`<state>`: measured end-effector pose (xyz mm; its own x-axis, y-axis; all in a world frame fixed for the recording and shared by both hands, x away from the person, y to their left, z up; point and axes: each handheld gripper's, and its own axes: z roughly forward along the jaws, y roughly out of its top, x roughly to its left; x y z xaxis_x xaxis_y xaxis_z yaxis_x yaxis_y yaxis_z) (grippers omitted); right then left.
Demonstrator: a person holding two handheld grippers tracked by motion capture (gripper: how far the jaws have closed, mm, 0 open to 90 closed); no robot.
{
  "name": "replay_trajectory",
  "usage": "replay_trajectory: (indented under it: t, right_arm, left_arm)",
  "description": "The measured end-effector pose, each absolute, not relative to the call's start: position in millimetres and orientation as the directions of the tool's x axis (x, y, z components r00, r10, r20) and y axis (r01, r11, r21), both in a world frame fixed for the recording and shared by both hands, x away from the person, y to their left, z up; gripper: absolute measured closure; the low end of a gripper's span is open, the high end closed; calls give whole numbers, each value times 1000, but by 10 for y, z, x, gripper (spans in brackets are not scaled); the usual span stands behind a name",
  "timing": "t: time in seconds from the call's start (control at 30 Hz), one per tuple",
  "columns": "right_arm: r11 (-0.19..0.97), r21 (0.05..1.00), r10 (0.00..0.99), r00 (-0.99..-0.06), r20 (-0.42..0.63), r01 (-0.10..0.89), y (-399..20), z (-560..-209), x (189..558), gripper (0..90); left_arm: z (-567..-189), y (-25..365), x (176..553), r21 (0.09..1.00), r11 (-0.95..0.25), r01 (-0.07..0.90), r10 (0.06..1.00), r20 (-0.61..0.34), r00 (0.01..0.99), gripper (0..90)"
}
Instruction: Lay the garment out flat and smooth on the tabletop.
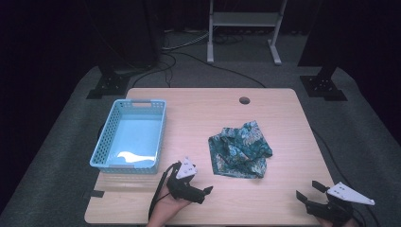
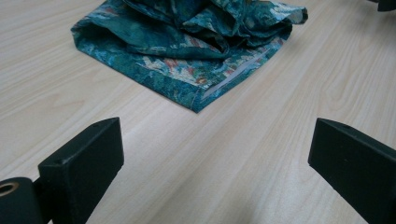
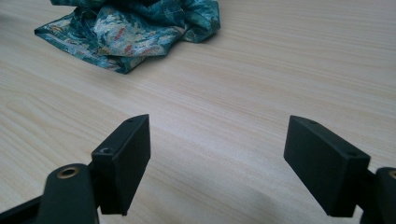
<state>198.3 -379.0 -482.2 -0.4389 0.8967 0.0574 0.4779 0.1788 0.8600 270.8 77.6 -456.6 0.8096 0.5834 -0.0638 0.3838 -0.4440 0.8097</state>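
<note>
A crumpled teal cloth with a floral print [image 1: 239, 149] lies on the wooden table [image 1: 203, 109], right of centre. My left gripper [image 1: 195, 182] rests near the front edge, just left of the cloth's near corner, open with nothing between its jaws. In the left gripper view the cloth [image 2: 187, 42] lies a short way ahead of the left gripper [image 2: 215, 140]. My right gripper [image 1: 309, 190] stands open at the front right corner, apart from the cloth. In the right gripper view the cloth [image 3: 135, 28] sits far ahead to the upper left of the right gripper [image 3: 217, 135].
A light blue plastic basket [image 1: 140, 101] stands on the left side of the table with nothing in it. A round cable hole [image 1: 244, 100] sits near the far edge. Stand legs and cables lie on the grey floor beyond.
</note>
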Motion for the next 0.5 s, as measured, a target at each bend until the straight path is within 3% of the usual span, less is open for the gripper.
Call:
replay_trajectory:
  t: [0.5]
  right_arm:
    - [228, 849, 884, -467, 26, 477, -3736, -4739, 2141, 225]
  left_arm:
    - [-4612, 800, 2765, 806, -441, 395, 583, -77, 809, 25]
